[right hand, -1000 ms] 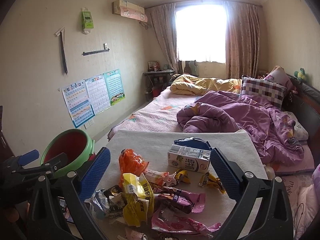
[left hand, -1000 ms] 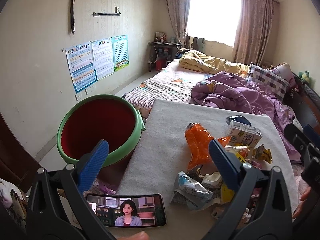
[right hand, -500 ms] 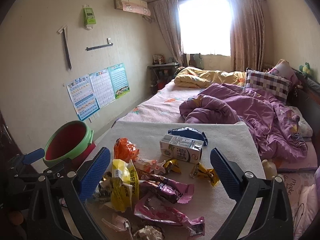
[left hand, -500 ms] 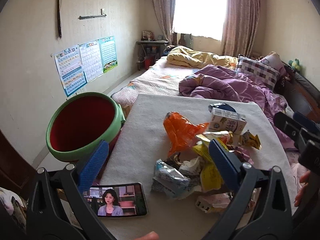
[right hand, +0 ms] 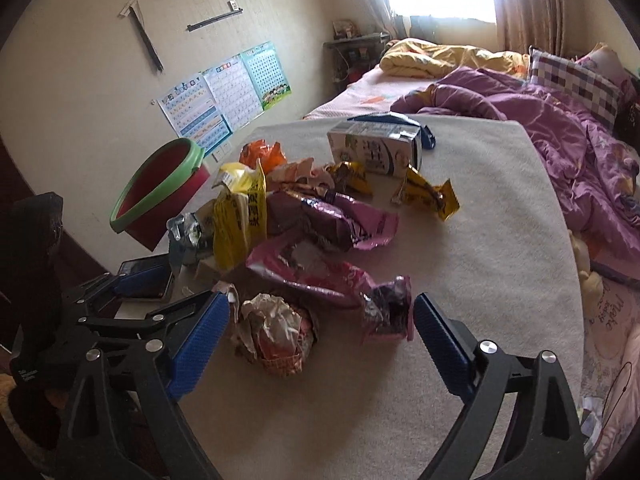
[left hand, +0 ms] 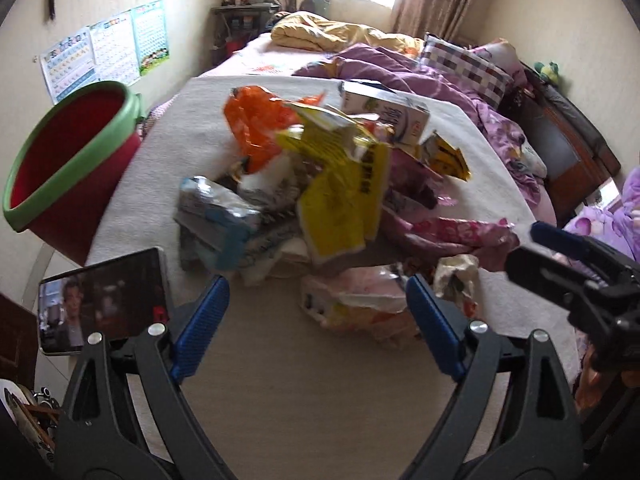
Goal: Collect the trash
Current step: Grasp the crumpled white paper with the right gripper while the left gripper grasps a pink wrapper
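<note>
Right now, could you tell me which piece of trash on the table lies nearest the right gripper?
The crumpled white and orange wrapper, just ahead of the right gripper; the yellow bag, purple bag and milk carton lie farther off.

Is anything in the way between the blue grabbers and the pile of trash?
Nothing visible is. The left gripper and right gripper are both closing their jaws on nothing yet, just short of the trash pile. The phone lies off to the side.
</note>
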`<action>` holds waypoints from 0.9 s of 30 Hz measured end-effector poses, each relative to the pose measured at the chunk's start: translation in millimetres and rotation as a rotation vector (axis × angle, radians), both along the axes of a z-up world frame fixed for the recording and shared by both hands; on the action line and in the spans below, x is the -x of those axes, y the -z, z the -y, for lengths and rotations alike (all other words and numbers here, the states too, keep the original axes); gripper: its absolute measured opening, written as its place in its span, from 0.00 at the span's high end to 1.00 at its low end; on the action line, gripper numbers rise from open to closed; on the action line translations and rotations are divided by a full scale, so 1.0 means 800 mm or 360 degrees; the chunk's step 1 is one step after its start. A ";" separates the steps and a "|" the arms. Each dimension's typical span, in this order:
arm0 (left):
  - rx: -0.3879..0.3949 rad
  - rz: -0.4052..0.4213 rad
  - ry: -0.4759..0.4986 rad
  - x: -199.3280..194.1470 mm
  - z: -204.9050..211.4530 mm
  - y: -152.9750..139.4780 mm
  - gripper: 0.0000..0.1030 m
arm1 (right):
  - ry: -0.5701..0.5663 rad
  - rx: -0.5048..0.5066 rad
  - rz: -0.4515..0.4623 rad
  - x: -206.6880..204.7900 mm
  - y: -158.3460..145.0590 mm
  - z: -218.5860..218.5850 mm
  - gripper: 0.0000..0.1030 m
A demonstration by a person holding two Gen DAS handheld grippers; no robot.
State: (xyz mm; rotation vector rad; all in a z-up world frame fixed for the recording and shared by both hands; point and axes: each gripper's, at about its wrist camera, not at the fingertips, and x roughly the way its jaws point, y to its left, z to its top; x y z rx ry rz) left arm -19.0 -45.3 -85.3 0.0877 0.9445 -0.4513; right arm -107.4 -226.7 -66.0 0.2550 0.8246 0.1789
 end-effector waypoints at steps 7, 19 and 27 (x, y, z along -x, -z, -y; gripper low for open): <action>0.0091 -0.0191 0.0030 -0.002 0.014 0.017 0.42 | -0.0189 -0.0165 -0.0064 0.006 0.004 0.007 0.33; 0.0139 -0.0093 -0.0128 0.012 -0.003 -0.002 0.65 | -0.0368 -0.0158 -0.0087 -0.008 0.015 -0.019 0.44; 0.0111 -0.0082 -0.0186 0.019 -0.008 0.001 0.58 | -0.0427 -0.0182 -0.0207 -0.030 0.045 -0.028 0.55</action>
